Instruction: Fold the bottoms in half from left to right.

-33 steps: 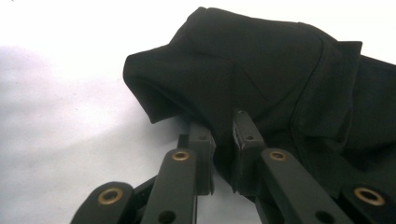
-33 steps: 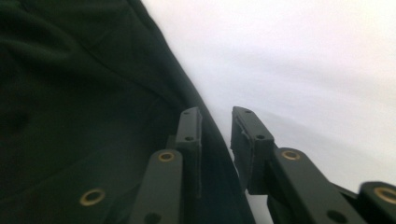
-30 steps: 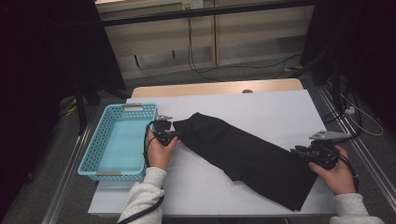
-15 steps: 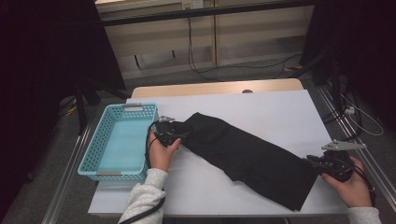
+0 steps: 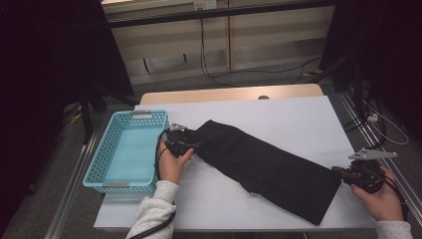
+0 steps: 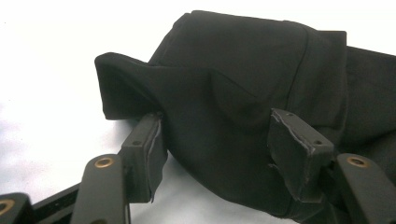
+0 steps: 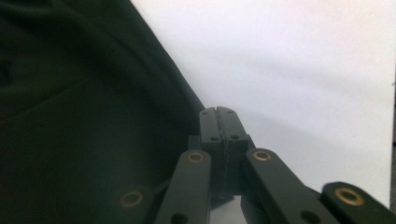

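Lying flat on the white table (image 5: 298, 119), the black cloth (image 5: 268, 167) runs long from upper left, near the basket, down to lower right. Blue basket (image 5: 99, 164) sits left of it, nothing inside. Left gripper (image 5: 191, 144) has just been opening; its jaws stand apart with the cloth's bunched end between them, one pad (image 6: 299, 147) touching fabric. Right gripper (image 5: 343, 172) pressed together, empty, just beside the cloth's lower edge.

Dim, dark surroundings, overexposed glaring white table (image 5: 298, 124), soft blur in both close views.
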Action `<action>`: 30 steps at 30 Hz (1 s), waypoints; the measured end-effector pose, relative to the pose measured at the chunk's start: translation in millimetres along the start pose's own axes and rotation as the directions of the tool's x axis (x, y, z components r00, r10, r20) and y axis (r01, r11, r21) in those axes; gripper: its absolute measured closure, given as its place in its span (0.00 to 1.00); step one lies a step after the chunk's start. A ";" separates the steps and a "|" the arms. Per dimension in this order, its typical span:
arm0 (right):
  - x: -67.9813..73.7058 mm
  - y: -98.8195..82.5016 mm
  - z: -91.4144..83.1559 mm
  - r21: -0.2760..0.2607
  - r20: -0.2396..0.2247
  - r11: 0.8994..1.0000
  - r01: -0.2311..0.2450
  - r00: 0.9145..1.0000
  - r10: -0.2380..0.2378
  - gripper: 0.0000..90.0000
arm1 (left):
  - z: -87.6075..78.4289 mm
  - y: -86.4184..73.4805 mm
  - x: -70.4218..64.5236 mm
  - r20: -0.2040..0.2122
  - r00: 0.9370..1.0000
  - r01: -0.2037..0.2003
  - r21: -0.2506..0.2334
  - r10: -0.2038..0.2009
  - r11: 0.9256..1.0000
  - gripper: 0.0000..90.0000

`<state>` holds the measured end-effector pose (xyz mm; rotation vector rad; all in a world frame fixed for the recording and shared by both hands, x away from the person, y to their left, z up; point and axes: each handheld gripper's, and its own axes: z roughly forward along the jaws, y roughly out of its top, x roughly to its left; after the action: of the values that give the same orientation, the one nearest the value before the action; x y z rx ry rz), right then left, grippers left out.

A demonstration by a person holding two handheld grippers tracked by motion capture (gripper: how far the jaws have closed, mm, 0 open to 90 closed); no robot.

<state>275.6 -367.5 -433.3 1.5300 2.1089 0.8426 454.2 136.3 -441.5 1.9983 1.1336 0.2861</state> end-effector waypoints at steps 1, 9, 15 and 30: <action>0.1 -1.8 1.7 0.012 -0.001 1.000 -0.002 1.000 0.002 1.00 | -0.2 0.2 -0.4 -0.001 1.000 -0.001 0.001 0.001 1.000 0.40; 1.9 -2.2 9.8 -0.001 0.000 1.000 -0.030 1.000 0.030 0.76 | 1.3 0.6 0.0 -0.005 1.000 0.009 -0.007 -0.009 1.000 0.34; 9.8 -1.4 22.9 -0.005 -0.031 0.999 -0.032 0.999 0.032 0.69 | -0.5 1.2 1.1 -0.017 1.000 0.007 -0.007 -0.007 1.000 0.25; 13.8 6.7 22.0 0.048 -0.093 0.999 0.024 0.995 -0.020 0.99 | -2.7 1.1 1.4 -0.027 1.000 0.002 -0.011 -0.002 1.000 0.23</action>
<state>289.8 -347.8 -444.6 1.5164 2.2237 0.8763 454.2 138.5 -439.2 1.9891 1.1490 0.3186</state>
